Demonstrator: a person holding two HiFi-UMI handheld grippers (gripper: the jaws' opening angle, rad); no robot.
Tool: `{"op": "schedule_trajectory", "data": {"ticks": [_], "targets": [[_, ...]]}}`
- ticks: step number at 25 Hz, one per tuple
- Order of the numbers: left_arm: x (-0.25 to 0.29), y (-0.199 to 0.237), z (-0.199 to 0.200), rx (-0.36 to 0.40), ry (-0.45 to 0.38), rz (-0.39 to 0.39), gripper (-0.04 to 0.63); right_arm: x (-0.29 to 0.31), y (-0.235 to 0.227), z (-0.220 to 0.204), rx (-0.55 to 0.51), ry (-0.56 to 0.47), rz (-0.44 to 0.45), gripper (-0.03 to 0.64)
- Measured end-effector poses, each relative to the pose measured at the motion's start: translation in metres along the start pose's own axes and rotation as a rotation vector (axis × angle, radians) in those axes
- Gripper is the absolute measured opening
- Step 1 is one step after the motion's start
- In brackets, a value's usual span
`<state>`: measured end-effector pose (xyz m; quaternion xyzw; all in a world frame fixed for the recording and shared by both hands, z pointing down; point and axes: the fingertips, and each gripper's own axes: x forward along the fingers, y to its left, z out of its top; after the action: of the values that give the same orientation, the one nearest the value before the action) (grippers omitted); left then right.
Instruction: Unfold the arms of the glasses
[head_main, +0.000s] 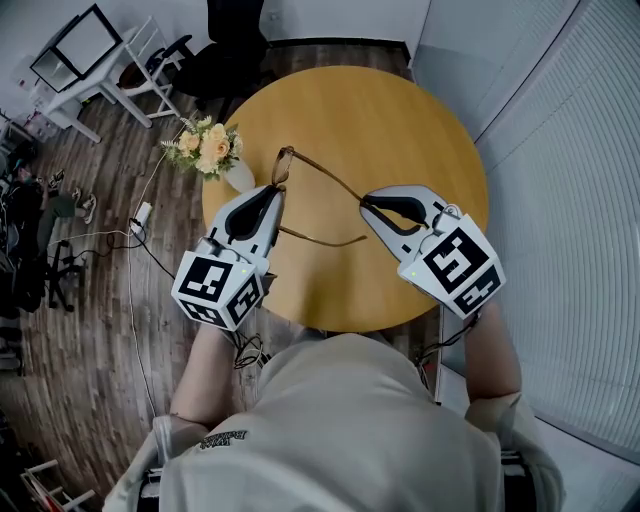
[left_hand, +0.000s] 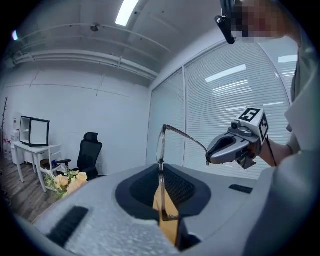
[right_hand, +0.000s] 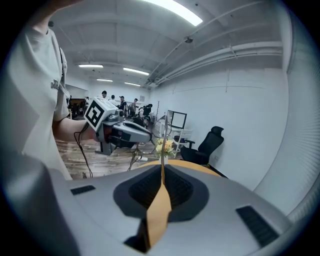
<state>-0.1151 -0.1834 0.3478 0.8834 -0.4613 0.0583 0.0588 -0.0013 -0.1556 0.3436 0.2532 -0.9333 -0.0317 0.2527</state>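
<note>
Left claw (head_main: 272, 195) pinching glasses (head_main: 283, 166) by front. Right claw (head_main: 366, 204) clamped on far arm (head_main: 325, 176), angled partway out. Near arm (head_main: 322, 241), just beside right claw, looks open. Task seems nearly done.

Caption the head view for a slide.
Over a round table, the left gripper grips the glasses at the front; the right gripper holds one arm's tip, swung open.

1. Glasses (head_main: 283, 166): thin brown wire frame, clear lenses.
2. Held in the air above the round tabletop (head_main: 400, 110).
3. Front upright, pinched in the jaws of the left gripper (head_main: 272, 192).
4. Both arms swung out from the front.
5. Far arm stretched across, tip clamped by the right gripper (head_main: 366, 203).
6. Near arm free, its end curved.
</note>
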Motion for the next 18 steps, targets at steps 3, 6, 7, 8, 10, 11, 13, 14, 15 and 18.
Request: {"op": "schedule_trajectory", "data": {"ticks": [3,6,7,8,10,11,13,14,15,18], "targets": [[0.0,0.0,-0.003,0.0,0.009,-0.002,0.044,-0.006,-0.006,0.003,-0.013,-0.002,-0.02,0.04],[-0.002,0.002,-0.007,0.006,0.026,0.0,0.044,-0.011,-0.012,0.007,-0.02,-0.006,-0.044,0.04],[-0.002,0.002,-0.009,0.01,0.034,0.001,0.044,-0.012,-0.014,0.007,-0.022,-0.007,-0.05,0.04],[-0.002,0.002,-0.011,0.015,0.044,0.001,0.044,-0.014,-0.015,0.008,-0.023,-0.008,-0.056,0.04],[-0.002,0.002,-0.016,0.026,0.061,-0.003,0.044,-0.016,-0.018,0.008,-0.027,-0.009,-0.065,0.04],[-0.002,0.002,-0.018,0.03,0.068,-0.005,0.044,-0.016,-0.02,0.008,-0.028,-0.009,-0.068,0.04],[-0.002,0.002,-0.02,0.032,0.073,-0.007,0.044,-0.016,-0.021,0.009,-0.029,-0.01,-0.072,0.04],[-0.002,0.002,-0.021,0.03,0.074,-0.007,0.044,-0.016,-0.021,0.01,-0.031,-0.009,-0.074,0.04],[-0.002,0.002,-0.021,0.027,0.073,-0.005,0.044,-0.016,-0.021,0.01,-0.033,-0.009,-0.077,0.04],[-0.003,0.004,-0.018,0.018,0.063,0.009,0.044,-0.017,-0.02,0.013,-0.039,-0.019,-0.088,0.041]]}}
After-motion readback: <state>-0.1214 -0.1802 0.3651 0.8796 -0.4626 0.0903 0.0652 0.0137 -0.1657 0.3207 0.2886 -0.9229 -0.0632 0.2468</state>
